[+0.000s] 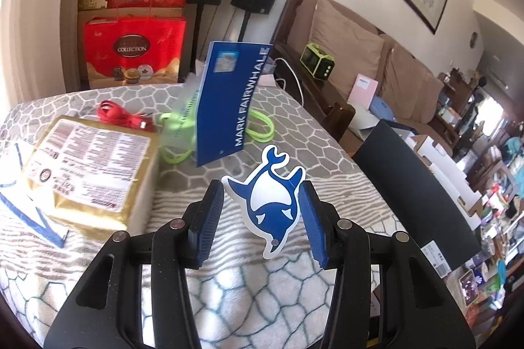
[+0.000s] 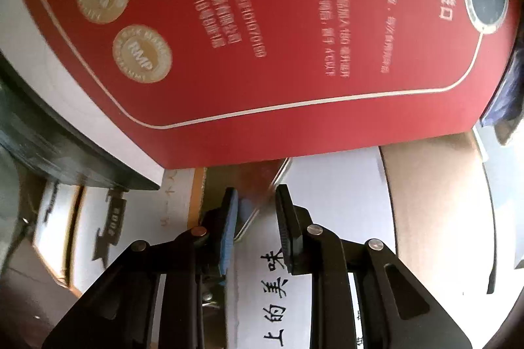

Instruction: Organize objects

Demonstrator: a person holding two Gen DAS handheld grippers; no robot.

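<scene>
between the left fingers: a whale-shaped card (image 1: 271,201), blue and white, stands upright in the gap.
left gripper (image 1: 262,214): its jaws are partly apart; the right pad meets the card's edge, the left pad seems just short of it, so i cannot tell if it is truly pinched.
ahead of the left gripper: a blue box (image 1: 229,100) marked "mark fairwhale" stands tilted on the patterned tablecloth (image 1: 294,133).
beside the blue box: green cables (image 1: 262,128) lie looped on the cloth, partly behind the box.
ahead and to the left: a gold packet (image 1: 88,172) with a printed label lies flat, and a red cable (image 1: 124,118) lies beyond it.
far ahead: red gift bags (image 1: 134,49) are stacked against the wall.
right gripper (image 2: 257,218): the gap is narrow; a thin shiny flat piece (image 2: 258,198) slants between the pads, near the left pad, but it is too blurred to say if it is gripped.
above the right gripper: a red carton (image 2: 262,38) with white print fills the view, close in.
under the right gripper: white paper (image 2: 281,290) with black characters.
</scene>
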